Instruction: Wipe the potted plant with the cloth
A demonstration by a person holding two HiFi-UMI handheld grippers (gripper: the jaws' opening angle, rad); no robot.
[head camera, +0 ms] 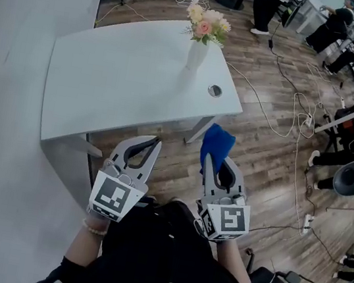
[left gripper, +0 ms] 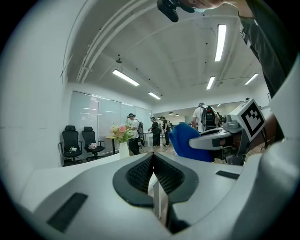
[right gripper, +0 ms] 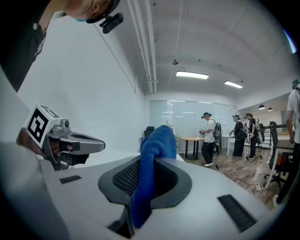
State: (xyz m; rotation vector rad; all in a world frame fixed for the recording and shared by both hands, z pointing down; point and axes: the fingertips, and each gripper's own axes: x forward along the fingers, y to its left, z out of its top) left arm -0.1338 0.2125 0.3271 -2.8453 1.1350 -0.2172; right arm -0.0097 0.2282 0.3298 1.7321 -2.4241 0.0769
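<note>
Holding the blue microfibre cloth (head camera: 217,144) ready for wiping.
Our right gripper (head camera: 209,159) clenches it, left gripper (head camera: 157,142) clenched empty; the pink-flowered plant in a white pot (head camera: 200,38) stands upper centre on the white table (head camera: 106,86), well apart.

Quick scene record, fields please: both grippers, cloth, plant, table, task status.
left gripper: shut, empty, held off the table's near side
right gripper: shut on soft blue cloth, which sticks out past the jaws
plant: pink and cream flowers in white vase, upright, near table's far edge
table: white rectangular desk, round metal grommet near its right edge
status: cloth well short of plant, no wiping contact
</note>
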